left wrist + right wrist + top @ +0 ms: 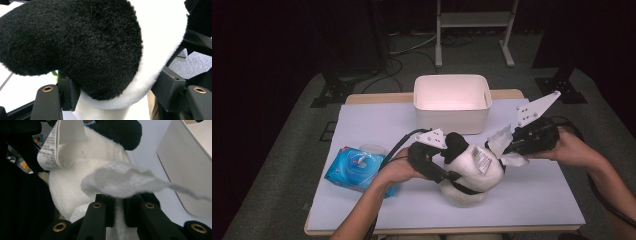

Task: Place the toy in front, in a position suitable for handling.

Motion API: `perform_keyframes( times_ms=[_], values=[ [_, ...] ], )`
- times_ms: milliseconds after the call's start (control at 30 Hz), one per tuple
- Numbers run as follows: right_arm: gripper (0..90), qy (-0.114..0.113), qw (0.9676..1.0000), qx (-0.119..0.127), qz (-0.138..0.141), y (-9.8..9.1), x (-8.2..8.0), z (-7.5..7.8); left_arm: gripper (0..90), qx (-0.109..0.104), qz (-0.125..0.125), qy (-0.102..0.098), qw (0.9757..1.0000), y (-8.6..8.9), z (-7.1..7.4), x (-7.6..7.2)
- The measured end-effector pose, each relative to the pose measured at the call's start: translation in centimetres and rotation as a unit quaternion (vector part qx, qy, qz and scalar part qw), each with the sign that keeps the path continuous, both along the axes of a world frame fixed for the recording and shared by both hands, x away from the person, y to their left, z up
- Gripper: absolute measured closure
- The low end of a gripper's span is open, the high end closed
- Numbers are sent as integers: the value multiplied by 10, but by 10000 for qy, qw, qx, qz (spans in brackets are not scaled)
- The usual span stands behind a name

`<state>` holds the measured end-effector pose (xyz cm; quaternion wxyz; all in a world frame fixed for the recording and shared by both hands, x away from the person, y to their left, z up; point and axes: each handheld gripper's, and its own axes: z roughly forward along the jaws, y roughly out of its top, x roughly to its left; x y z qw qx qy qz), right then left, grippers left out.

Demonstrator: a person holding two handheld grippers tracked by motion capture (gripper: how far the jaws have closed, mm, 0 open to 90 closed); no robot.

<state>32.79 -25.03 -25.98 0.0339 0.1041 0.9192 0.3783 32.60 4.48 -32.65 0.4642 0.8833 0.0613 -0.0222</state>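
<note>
A black and white plush toy [472, 172] stands in the middle of the white table [532, 200]. My left gripper [451, 172] comes in from its left and is shut on the toy; in the left gripper view its jaws [117, 93] squeeze a black furry part [82, 45] with a white edge. My right gripper [506, 150] is at the toy's right side, shut on a thin white wipe [503, 141]. In the right gripper view the wipe [120, 182] drapes over the jaw tips [120, 210], right against the toy's white fur [70, 185]. A printed label [53, 147] hangs from the toy.
A white open bin [452, 115] stands at the back middle of the table, close behind the toy; its wall [185, 170] is to the right in the right gripper view. A blue pack of wet wipes [354, 167] lies at the left, beside the left forearm.
</note>
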Motion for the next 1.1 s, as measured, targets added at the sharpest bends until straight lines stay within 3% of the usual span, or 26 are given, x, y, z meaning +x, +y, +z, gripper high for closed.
perform_keyframes(
  times_ms=[267, 433, 633, 900, 1100],
  values=[
    [806, -58, 9998, 70, 165, 16, -1, 5, 320, 152, -17, -161, 9998, -3, 12, -1],
    [806, 15, 9999, 58, 141, 14, 0, 0, 323, 171, 113, -194, 9996, 6, 19, 0],
    [806, 131, 9997, 72, 173, 17, 1, -12, 323, 241, 102, -191, 9995, 1, 15, 0],
    [806, 61, 9996, 226, 139, 16, 3, -5, 324, 366, 37, -335, 9988, -9, 22, -1],
    [806, 62, 9996, 265, 119, 15, 3, -4, 329, 423, 61, -410, 9982, -7, 29, -2]
  ],
)
